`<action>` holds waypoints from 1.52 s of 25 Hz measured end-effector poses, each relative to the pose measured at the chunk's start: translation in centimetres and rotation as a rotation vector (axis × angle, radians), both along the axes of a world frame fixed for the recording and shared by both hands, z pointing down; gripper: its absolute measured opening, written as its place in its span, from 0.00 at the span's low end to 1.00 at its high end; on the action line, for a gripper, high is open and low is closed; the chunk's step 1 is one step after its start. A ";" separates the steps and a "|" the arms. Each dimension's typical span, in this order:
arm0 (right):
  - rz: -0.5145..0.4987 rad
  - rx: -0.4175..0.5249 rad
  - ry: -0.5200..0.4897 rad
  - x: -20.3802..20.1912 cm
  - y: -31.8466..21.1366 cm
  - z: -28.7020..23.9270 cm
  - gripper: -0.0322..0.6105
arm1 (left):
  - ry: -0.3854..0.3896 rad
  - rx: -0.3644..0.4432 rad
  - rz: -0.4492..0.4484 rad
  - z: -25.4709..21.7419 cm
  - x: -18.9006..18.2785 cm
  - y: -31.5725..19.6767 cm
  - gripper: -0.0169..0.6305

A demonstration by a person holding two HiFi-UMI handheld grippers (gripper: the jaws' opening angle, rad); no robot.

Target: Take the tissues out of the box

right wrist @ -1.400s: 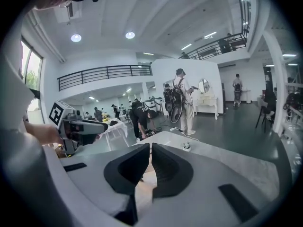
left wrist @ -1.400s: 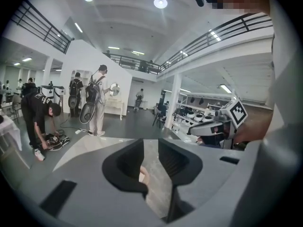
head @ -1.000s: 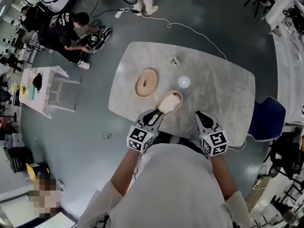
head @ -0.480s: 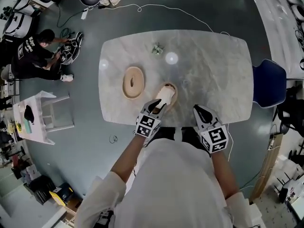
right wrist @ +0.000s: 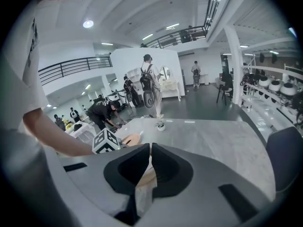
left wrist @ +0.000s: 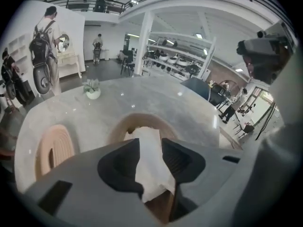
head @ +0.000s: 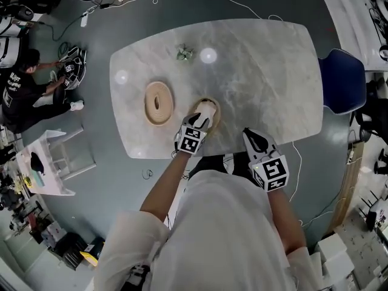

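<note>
The tissue box (head: 210, 107) is an oval wooden holder near the table's front edge, with a white tissue (head: 206, 111) sticking up out of it. My left gripper (head: 202, 121) is right at the box. In the left gripper view the tissue (left wrist: 150, 167) hangs loosely between the left gripper's (left wrist: 149, 143) jaws, which are opening, with the box (left wrist: 142, 124) just beyond. My right gripper (head: 249, 135) hovers to the right of the box at the table edge. Its jaws (right wrist: 150, 148) are nearly together, and I make out nothing held between them.
An oval wooden lid (head: 159, 102) lies left of the box on the marble table (head: 267, 71). A small potted plant (head: 185, 54) stands at the far side. A blue chair (head: 339, 80) is at the table's right end. A person (head: 21, 93) crouches on the floor far left.
The head view has swung, so the table sits higher and further left in the frame. The left gripper has stayed at the tissue over the box. The right gripper has kept its place beside it.
</note>
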State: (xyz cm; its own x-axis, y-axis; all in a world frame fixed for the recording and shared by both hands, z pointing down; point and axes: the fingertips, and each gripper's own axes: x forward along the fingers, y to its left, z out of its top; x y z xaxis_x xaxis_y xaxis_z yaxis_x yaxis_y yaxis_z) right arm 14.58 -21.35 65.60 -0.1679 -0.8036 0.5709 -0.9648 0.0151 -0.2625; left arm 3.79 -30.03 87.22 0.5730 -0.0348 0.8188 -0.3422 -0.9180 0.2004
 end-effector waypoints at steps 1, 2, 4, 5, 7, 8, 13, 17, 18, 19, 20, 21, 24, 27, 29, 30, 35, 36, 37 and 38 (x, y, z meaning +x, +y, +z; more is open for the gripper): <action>0.002 -0.005 -0.003 -0.1 0.1 0.1 0.11 | -0.026 -0.011 0.007 0.8 -0.1 0.3 0.27; 0.003 -0.010 -0.005 -0.1 0.2 0.3 0.11 | -0.052 -0.019 0.015 1.5 -0.1 0.6 0.27; 0.004 -0.018 -0.006 -0.1 0.5 0.5 0.11 | -0.098 -0.021 0.032 2.3 -0.1 1.3 0.28; 0.005 -0.022 -0.008 0.0 0.6 0.6 0.11 | -0.119 -0.014 0.041 2.7 0.0 1.5 0.29; 0.010 -0.028 -0.011 0.3 0.8 1.0 0.11 | -0.154 0.000 0.059 3.2 0.2 1.9 0.29; 0.013 -0.032 -0.013 0.4 0.9 1.1 0.11 | -0.168 0.000 0.064 3.5 0.3 2.1 0.28; 0.013 -0.039 -0.021 0.5 1.1 1.5 0.11 | -0.215 0.026 0.060 4.0 0.0 2.0 0.13; 0.000 -0.033 -0.023 0.7 1.2 1.4 0.11 | -0.187 0.034 0.035 3.2 -0.3 1.6 0.06; -0.006 -0.030 -0.021 0.8 1.2 1.3 0.11 | -0.176 0.037 0.026 2.8 -0.3 1.5 0.05; -0.012 -0.027 -0.019 0.9 1.2 1.2 0.11 | -0.163 0.040 0.017 2.4 -0.3 1.4 0.05; -0.016 -0.023 -0.018 1.0 1.2 1.1 0.11 | -0.151 0.043 0.007 2.0 -0.4 1.3 0.05; -0.020 -0.019 -0.017 1.1 1.3 1.0 0.11 | -0.140 0.048 -0.002 1.6 -0.5 1.3 0.05; -0.033 0.000 -0.015 1.4 1.7 0.4 0.11 | -0.107 0.071 -0.028 0.0 -0.7 1.5 0.05; -0.058 0.024 -0.015 1.7 1.9 -0.3 0.11 | -0.075 0.100 -0.063 -1.7 -0.9 1.6 0.05; -0.074 0.038 -0.017 2.0 2.3 -0.7 0.11 | -0.051 0.117 -0.097 -3.1 -1.0 1.8 0.05; -0.082 0.046 -0.019 2.3 2.5 -1.0 0.11 | -0.036 0.128 -0.115 -3.9 -1.0 1.9 0.05; -0.131 0.088 -0.024 3.2 3.3 -2.5 0.11 | 0.047 0.178 -0.220 -8.9 -0.9 2.3 0.05; -0.144 0.098 -0.023 3.2 3.4 -2.8 0.11 | 0.067 0.189 -0.241 -10.1 -0.9 2.4 0.05; -0.158 0.108 -0.022 3.2 3.5 -3.1 0.11 | 0.088 0.204 -0.264 -11.3 -0.9 2.4 0.05; -0.173 0.118 -0.022 3.2 3.6 -3.5 0.11 | 0.109 0.220 -0.287 -12.6 -1.0 2.4 0.05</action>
